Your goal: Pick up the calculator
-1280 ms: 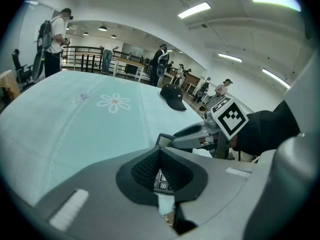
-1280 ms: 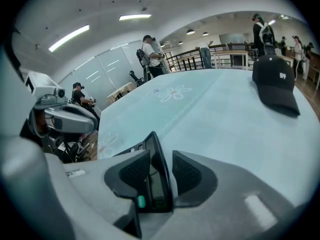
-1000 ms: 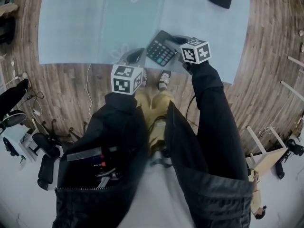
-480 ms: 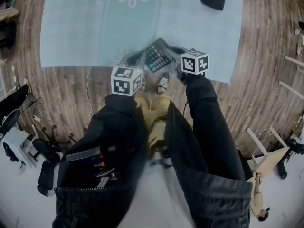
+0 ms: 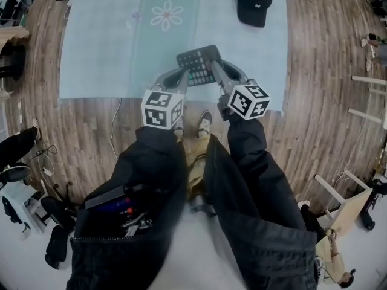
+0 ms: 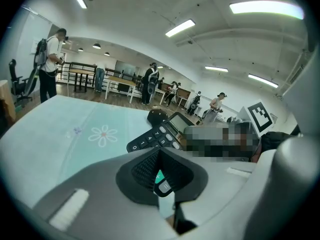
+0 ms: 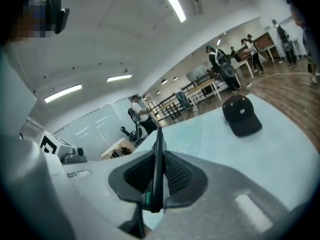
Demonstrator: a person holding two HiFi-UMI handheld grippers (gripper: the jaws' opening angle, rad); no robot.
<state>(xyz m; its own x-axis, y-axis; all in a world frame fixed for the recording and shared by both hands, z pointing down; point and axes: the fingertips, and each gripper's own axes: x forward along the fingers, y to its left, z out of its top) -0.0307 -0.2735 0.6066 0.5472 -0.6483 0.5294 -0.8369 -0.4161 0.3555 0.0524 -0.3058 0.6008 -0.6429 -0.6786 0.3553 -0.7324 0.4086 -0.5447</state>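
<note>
A black calculator with grey keys hangs above the front edge of the pale blue table. Both grippers hold it. My left gripper is shut on its near left corner; in the left gripper view the pads pinch a green and a grey key, and the rest of the calculator sticks out beyond them. My right gripper is shut on the right side. In the right gripper view the calculator stands edge-on between the pads.
A black cap lies at the table's far right, and a flower print marks the cloth. Wood floor surrounds the table. Office chairs stand at the left, a wooden stool at the right. People stand far off.
The calculator lay on the table near the front edge. The right gripper shut on it, and both grippers have risen with it toward the head camera.
</note>
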